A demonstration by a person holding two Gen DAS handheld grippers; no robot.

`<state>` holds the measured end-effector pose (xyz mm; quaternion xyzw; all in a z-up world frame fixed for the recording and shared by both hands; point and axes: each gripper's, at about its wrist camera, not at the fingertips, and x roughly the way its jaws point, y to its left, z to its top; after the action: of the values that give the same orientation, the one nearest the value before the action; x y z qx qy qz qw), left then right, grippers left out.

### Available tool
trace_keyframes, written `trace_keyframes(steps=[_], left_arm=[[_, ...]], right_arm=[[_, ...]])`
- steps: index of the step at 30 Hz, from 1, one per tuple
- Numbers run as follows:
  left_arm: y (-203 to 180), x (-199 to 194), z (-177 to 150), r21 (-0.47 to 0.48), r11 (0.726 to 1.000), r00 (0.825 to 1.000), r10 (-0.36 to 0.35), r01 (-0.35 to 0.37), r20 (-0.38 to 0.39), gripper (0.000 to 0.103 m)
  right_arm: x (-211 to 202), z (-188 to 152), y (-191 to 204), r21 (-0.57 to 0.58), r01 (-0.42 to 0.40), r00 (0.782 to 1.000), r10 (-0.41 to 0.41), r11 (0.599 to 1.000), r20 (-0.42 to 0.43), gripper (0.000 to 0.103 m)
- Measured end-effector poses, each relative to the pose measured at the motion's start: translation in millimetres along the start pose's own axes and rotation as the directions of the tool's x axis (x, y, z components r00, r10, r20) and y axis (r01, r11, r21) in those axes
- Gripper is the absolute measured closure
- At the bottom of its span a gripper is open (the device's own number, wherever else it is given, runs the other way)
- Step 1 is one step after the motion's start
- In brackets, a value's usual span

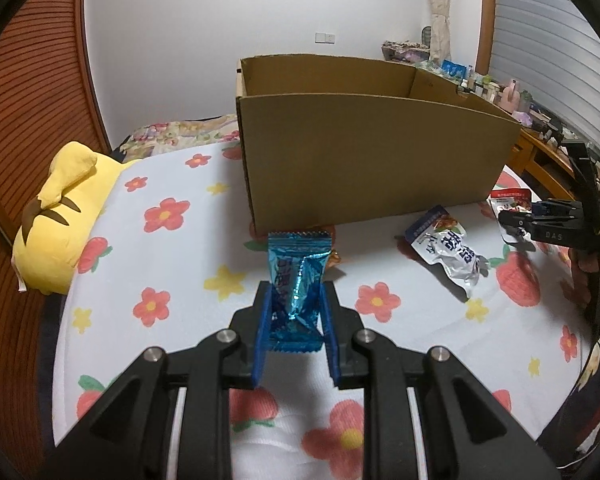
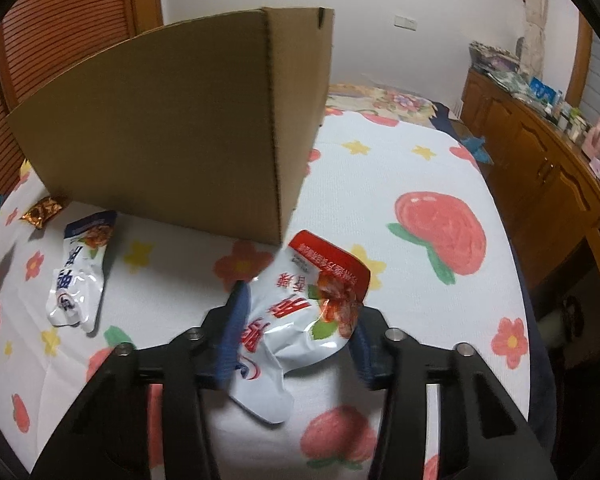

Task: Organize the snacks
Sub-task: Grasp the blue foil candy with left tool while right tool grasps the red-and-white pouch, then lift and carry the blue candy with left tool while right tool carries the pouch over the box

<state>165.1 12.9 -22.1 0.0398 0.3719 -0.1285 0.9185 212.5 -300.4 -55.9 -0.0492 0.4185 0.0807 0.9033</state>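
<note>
The jaws of the left gripper [image 1: 294, 316] are shut on a blue candy [image 1: 296, 280], and a white snack bag [image 2: 300, 320] is squeezed by the right gripper [image 2: 296, 332].

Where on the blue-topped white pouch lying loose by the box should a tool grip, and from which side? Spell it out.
Grip the blue-topped white pouch across its crumpled silver lower end, coming down from above. It lies flat on the flowered bedspread, so only a pinch across its narrow width would likely hold. Its blue end sits close to the cardboard box; the lower end has open cloth around it.
</note>
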Motion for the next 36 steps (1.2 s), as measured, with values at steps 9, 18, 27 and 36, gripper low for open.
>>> trace_keyframes(steps=[9,18,27,36], left_arm=[[0,-6,-2,-0.002,1.0,1.0,-0.001,0.001,0.013,0.081],[6,0,-5,-0.022,1.0,1.0,0.006,-0.006,0.0,0.081],[0,0,-4,-0.016,1.0,1.0,-0.01,0.01,0.006,0.081],[-10,-13,7,-0.004,0.999,0.998,-0.047,0.047,0.037,0.081]], right_arm=[[-15,-4,-3,0.039,-0.082,0.996,0.081,0.996,0.026,0.074],[-38,-4,-2,0.05,-0.138,0.988,0.134,0.989,0.08,0.091],[-53,-1,18,-0.004,-0.148,0.983,0.147,0.989,0.107,0.095],[-71,1,29,-0.047,-0.144,0.979,0.149,0.989,0.141,0.095]])
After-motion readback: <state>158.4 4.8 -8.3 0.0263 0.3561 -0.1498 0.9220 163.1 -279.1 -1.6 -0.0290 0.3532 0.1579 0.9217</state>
